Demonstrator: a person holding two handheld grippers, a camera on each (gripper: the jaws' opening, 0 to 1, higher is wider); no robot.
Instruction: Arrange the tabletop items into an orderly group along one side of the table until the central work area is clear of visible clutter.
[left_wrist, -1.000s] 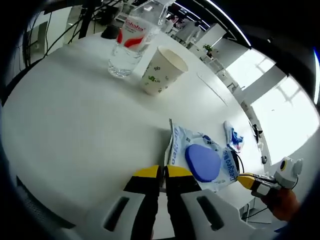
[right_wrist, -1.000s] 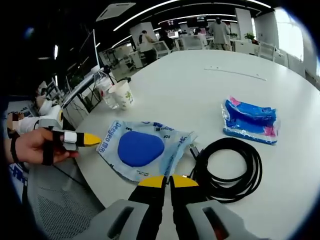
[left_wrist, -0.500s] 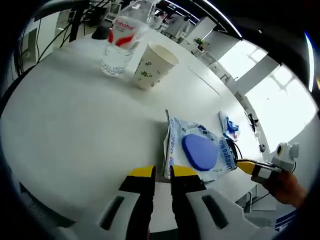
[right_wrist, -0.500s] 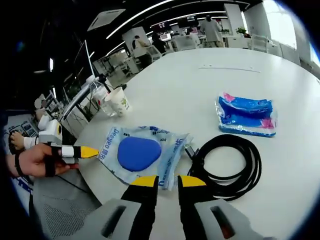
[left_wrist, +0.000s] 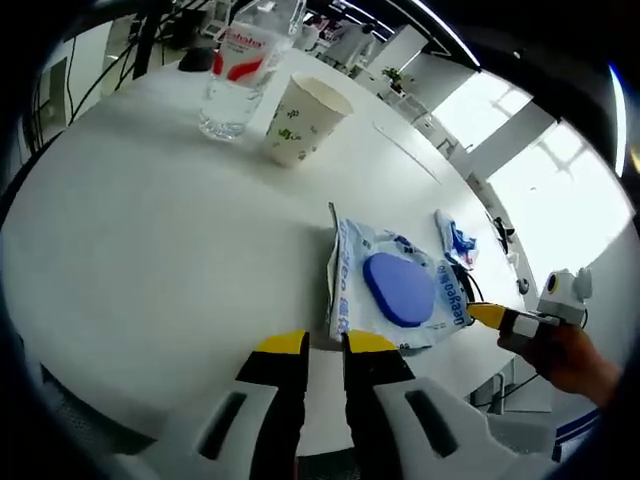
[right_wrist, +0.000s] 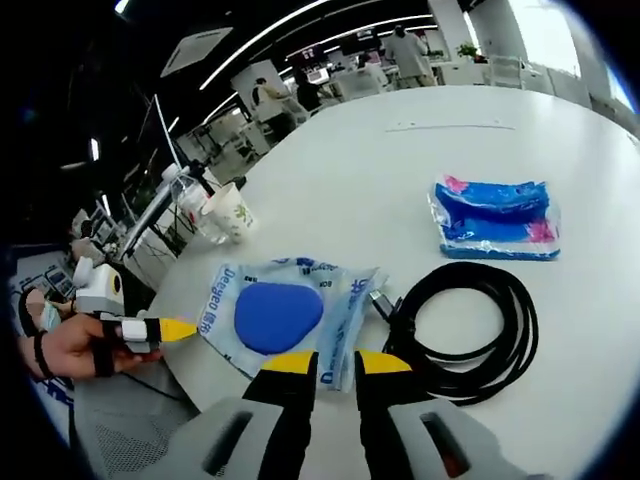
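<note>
- Presently, task status: judged early. Items lie scattered over the round white table (right_wrist: 420, 170) and nothing has yet been gathered into one group at a side.
- Water bottle (left_wrist: 235, 75) and paper cup (left_wrist: 302, 120): upright, just beside each other near the far rim in the left gripper view. In the right gripper view, bottle (right_wrist: 192, 205) and cup (right_wrist: 230, 211) stand at the table's left edge; this pair reads as the likeliest nucleus for the group.
- Clear packet with blue oval pad (right_wrist: 275, 315): flat on the table near its edge, well apart from bottle and cup.
- Black coiled cable (right_wrist: 470, 325): flat, one plug end touching or almost touching the packet's corner.
- Blue and pink wrapped pack (right_wrist: 492, 218): beyond the cable, apart from it.
- Left gripper (left_wrist: 313, 348): jaws slightly parted with a narrow gap, holding nothing. The packet (left_wrist: 395, 290) lies just ahead and to the right of the tips, its near corner close beside the right jaw.
- Right gripper (right_wrist: 323, 362): jaws slightly parted, empty. The packet's near edge sits directly ahead of the tips, close to the gap; contact cannot be told.
- Each gripper's yellow tip, held in a hand, enters the other's view beside the packet.
- Remaining: packet, cable and pack all to be moved aside.
</note>
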